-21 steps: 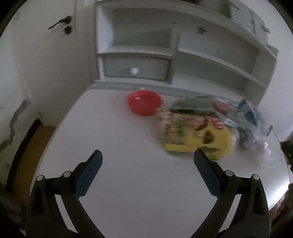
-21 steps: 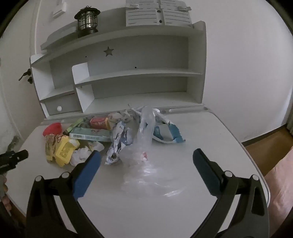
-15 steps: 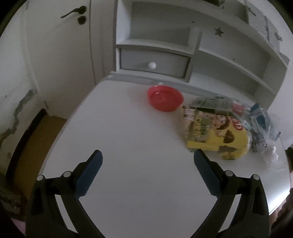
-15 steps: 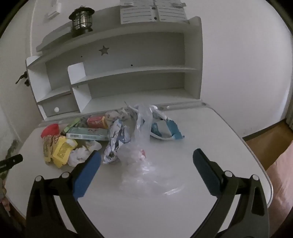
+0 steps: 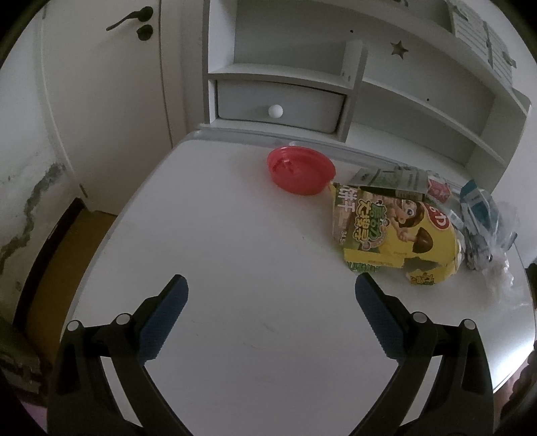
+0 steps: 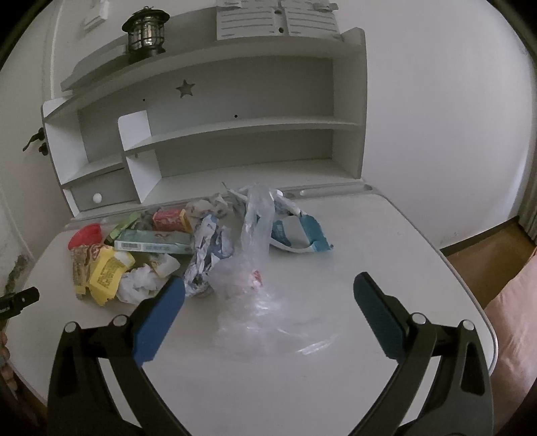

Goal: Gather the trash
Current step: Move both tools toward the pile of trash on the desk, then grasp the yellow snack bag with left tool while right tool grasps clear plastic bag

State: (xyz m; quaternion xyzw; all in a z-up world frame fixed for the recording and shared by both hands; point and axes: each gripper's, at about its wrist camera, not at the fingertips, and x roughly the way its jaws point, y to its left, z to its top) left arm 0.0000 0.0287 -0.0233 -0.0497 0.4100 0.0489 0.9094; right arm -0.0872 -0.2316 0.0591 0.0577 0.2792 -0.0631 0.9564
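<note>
Left wrist view: the left gripper (image 5: 271, 291) hangs over a bare part of the white desk (image 5: 235, 268), its blue-padded jaws spread wide with nothing between them. The trash lies ahead and to its right. A red lid (image 5: 301, 169) sits near the back edge of the desk, and just beside it a yellow snack box (image 5: 392, 229) lies flat, flaps open. A green-and-white carton (image 5: 391, 179) lies behind the box, partly under it. Further right are a small red packet (image 5: 439, 190) and a blue-and-white wrapper (image 5: 478, 214), with crumpled clear plastic around them. Behind the desk stands a grey hutch with a drawer (image 5: 278, 107), and a door (image 5: 100, 84) is to the left.

From the right wrist, the right gripper (image 6: 268, 291) is also released, jaws wide apart and holding nothing, above a clear plastic bag (image 6: 255, 285) that rises in a twist at the middle of the pile. Left of the bag lie crumpled paper (image 6: 211, 255), a white tissue (image 6: 137, 281) and a teal box (image 6: 154, 242). A blue carton (image 6: 302, 234) lies just right of the bag's top. A lantern (image 6: 146, 30) stands on the hutch's top shelf.
</note>
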